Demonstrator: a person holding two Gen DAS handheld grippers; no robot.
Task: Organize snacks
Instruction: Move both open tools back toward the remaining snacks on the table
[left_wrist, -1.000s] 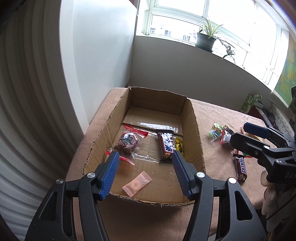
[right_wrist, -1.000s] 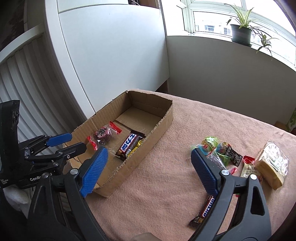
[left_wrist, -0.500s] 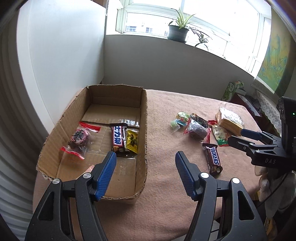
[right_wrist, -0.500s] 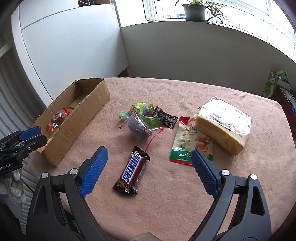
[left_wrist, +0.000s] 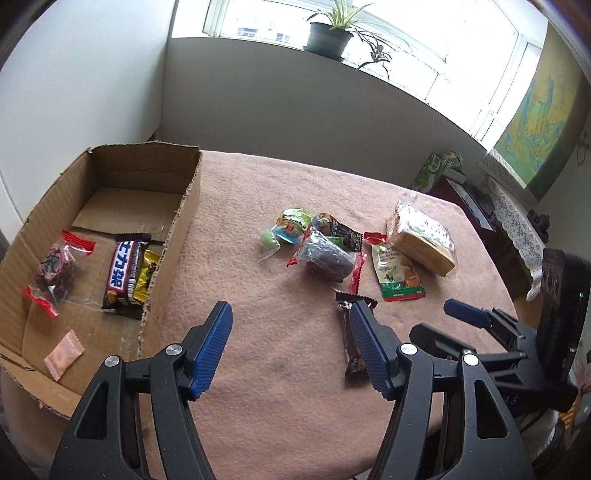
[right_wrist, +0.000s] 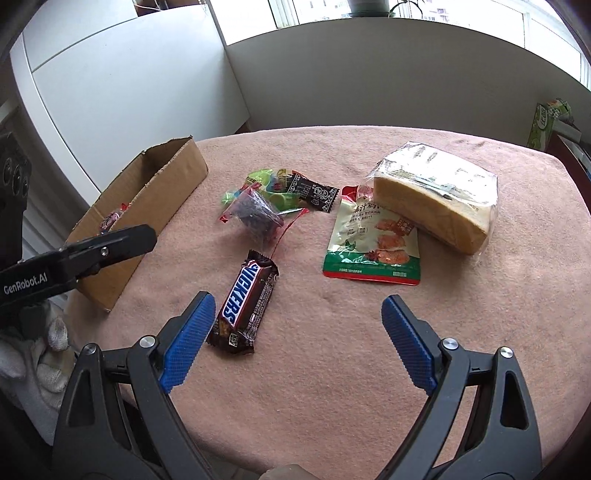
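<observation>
Both tools hung with jaws apart and empty: the left tool (left_wrist: 290, 345) over the table (left_wrist: 258, 295) beside the cardboard box (left_wrist: 173, 236), the right tool (right_wrist: 295, 347) above the Snickers bar (right_wrist: 243, 306), which lay flat just beside its left finger. The other loose snacks, a bread loaf (right_wrist: 436, 199) resting on a green pouch (right_wrist: 373, 243) and a pile of candies (right_wrist: 273, 199), sat farther back. A closing grip could probably skid the slick wrapper sideways, since the bar lay off-centre and slanted.
</observation>
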